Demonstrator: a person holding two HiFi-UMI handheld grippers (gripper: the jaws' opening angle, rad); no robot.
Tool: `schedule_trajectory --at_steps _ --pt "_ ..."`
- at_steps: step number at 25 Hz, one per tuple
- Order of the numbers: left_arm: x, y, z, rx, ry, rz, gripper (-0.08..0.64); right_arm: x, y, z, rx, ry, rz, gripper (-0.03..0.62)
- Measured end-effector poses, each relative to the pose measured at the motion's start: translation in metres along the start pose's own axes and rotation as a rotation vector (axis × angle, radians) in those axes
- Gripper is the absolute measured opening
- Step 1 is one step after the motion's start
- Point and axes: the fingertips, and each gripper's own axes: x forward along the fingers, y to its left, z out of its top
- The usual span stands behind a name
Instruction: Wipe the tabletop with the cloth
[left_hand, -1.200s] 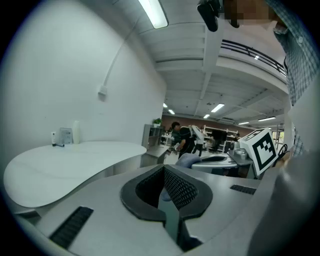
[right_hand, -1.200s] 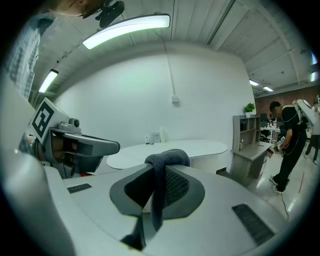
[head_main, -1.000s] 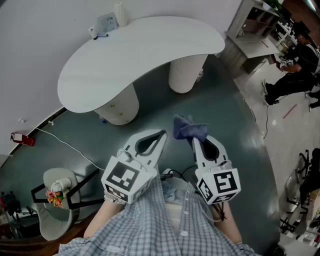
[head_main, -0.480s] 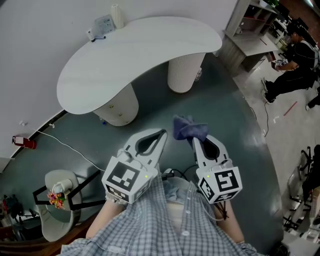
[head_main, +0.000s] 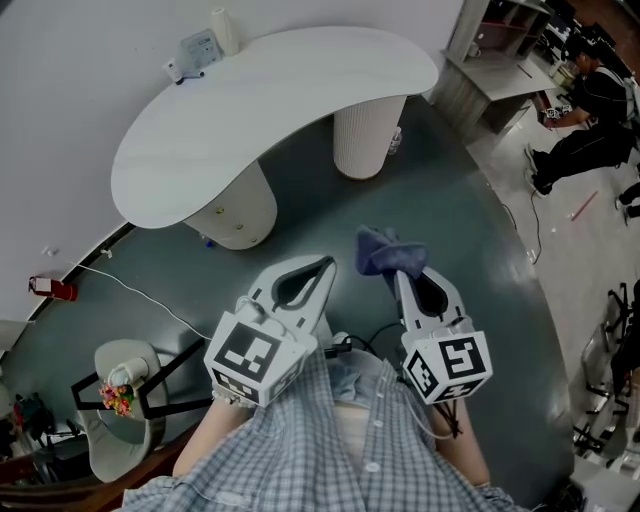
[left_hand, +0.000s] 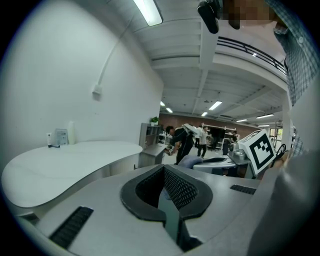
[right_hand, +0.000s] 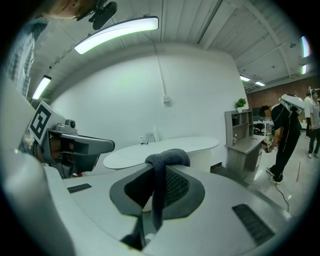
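Cloth (head_main: 388, 252): blue-grey and bunched, clamped at the tips of my right hand-held gripper (head_main: 399, 276). In the right gripper view a fold bulges over the tips and a strip hangs down between the closed jaws. The cloth is in the air, touching only that gripper.

Left hand-held gripper (head_main: 327, 264): jaws together, tips meeting, holding no object. It sits just beside the right one, at about the same height. Both are held out in front of my checked shirt (head_main: 330, 450), above the dark floor (head_main: 440, 210).

Tabletop (head_main: 270, 100): white and curved, on two round white pillars (head_main: 366, 140). It lies ahead of both grippers and well apart from them, so the cloth is not on it. At its far edge, by the wall, stand a small card holder (head_main: 190, 48) and a white bottle (head_main: 219, 30).

Surroundings: a white cable (head_main: 130, 285) runs across the floor at left. A person in black (head_main: 590, 100) bends at the far right, near a grey shelf unit (head_main: 500, 60).
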Motion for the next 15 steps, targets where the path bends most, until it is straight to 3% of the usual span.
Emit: schedule_trajectory --at_steps 7,15 --pt "0.022 0.014 0.000 -0.012 0.018 -0.030 0.006 0.010 -0.020 0.001 0.015 0.008 -0.051 0.023" --pt "0.082 0.038 0.019 -0.012 0.030 -0.102 0.006 0.041 -0.063 0.015 0.024 0.024 -0.118 0.023"
